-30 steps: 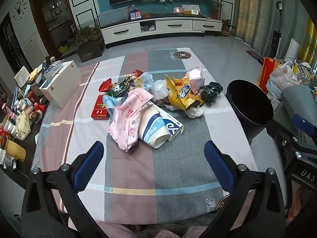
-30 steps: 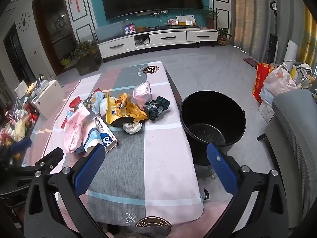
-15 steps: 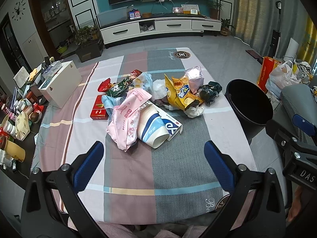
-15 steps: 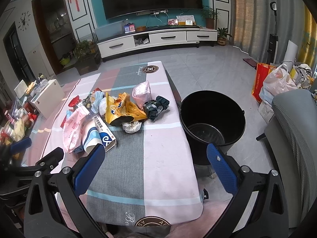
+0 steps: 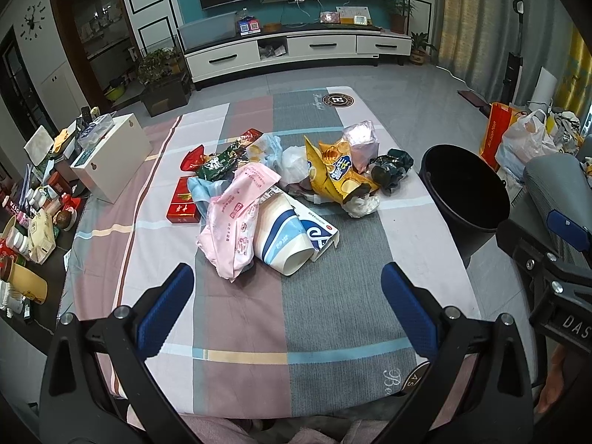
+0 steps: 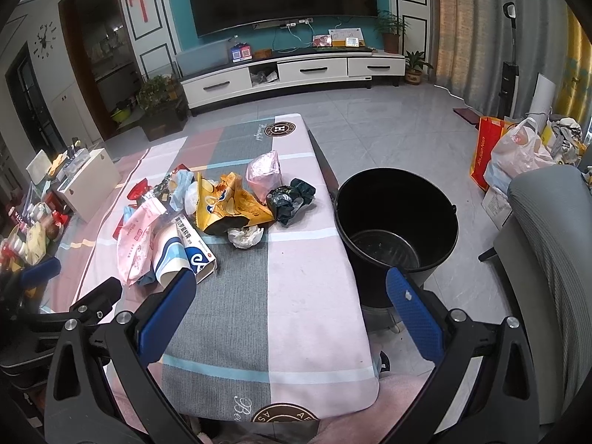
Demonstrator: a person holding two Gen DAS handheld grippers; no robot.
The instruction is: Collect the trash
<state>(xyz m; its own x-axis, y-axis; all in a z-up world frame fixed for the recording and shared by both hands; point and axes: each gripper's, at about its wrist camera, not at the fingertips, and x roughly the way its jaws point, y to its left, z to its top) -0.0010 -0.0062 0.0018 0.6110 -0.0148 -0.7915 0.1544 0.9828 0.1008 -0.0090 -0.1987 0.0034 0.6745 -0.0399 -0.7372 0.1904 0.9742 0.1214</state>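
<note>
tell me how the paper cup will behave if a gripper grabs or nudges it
The paper cup lies on its side, so a nudge would probably roll it in a curve. It looks empty with thin walls, so it is likely light and may crush under a firm pinch. It leans against the pink packet and the box, which could shift with it.

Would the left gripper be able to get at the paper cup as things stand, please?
Probably yes: the left gripper is open and empty, only bare tablecloth lies before the paper cup, and its mouth faces the gripper.
</note>
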